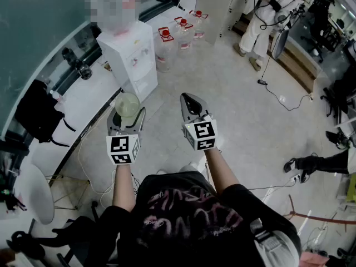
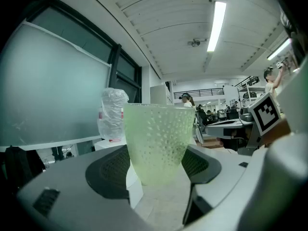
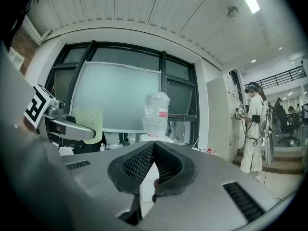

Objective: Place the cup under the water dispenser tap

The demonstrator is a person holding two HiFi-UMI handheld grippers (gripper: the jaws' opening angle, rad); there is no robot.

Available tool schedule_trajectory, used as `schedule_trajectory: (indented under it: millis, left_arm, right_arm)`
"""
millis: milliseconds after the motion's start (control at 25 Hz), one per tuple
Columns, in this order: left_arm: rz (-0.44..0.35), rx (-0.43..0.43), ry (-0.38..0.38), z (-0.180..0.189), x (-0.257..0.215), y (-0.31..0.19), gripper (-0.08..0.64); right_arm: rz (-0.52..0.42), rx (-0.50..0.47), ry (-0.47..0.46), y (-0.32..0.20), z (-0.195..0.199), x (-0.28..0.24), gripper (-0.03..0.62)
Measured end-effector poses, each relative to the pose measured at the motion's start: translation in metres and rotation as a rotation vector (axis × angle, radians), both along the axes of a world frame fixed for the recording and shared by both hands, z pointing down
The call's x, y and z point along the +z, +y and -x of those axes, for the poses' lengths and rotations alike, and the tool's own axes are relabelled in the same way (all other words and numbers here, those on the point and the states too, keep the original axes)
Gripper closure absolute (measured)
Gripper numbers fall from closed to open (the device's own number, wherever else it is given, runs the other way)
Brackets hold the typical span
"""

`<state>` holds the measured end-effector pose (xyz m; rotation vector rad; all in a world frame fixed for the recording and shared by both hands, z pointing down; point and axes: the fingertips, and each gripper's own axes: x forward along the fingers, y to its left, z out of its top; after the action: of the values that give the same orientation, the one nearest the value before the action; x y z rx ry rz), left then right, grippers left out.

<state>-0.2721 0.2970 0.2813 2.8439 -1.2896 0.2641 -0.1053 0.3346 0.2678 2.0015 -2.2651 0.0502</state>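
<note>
**Short of the dispenser, a green cup rides in the left claw**

Out over the pale floor of an open workshop, my left claw (image 1: 127,117) is clamped on a pale green cup (image 1: 127,103). Its dark ribbed pads (image 2: 108,170) press against opposite sides of the dimpled, translucent wall. The cup stands upright in the grip, held in the air in front of the person carrying the rig. Whether it holds anything I cannot tell from either angle. It is well apart from the white water dispenser (image 1: 135,60), which stands ahead and a little to the left, beside a long white counter (image 1: 83,107).

A clear, crumpled-looking bottle (image 2: 113,114) sits on top of the dispenser. It wears a red label whose lettering is too small for me to read. Three clear water jugs (image 1: 183,32) with red caps stand in a row on the floor to the dispenser's right. Their contents cannot be judged from the head view.

My right claw (image 1: 192,102) hangs level beside the left one, its jaws pressed together on nothing. Each claw carries a cube (image 1: 201,135) printed with black-and-white square markers, the only crisp print in sight.

Farther back, a person in white clothing (image 1: 271,13) stands near a low step, and a black cable (image 1: 283,102) trails across the floor.
</note>
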Motion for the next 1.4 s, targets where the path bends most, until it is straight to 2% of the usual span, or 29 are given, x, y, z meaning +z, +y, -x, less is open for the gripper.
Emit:
schedule_trajectory:
  millis: [920, 1400]
  left_arm:
    - [-0.004, 0.021, 0.019, 0.003, 0.005, -0.001, 0.216]
    - [0.025, 0.025, 0.000, -0.007, 0.023, -0.036, 0.216]
  right_arm:
    - [0.001, 0.024, 0.032, 0.003, 0.004, 0.006, 0.578]
    - [0.023, 0.036, 0.001, -0.039, -0.013, 0.022, 0.578]
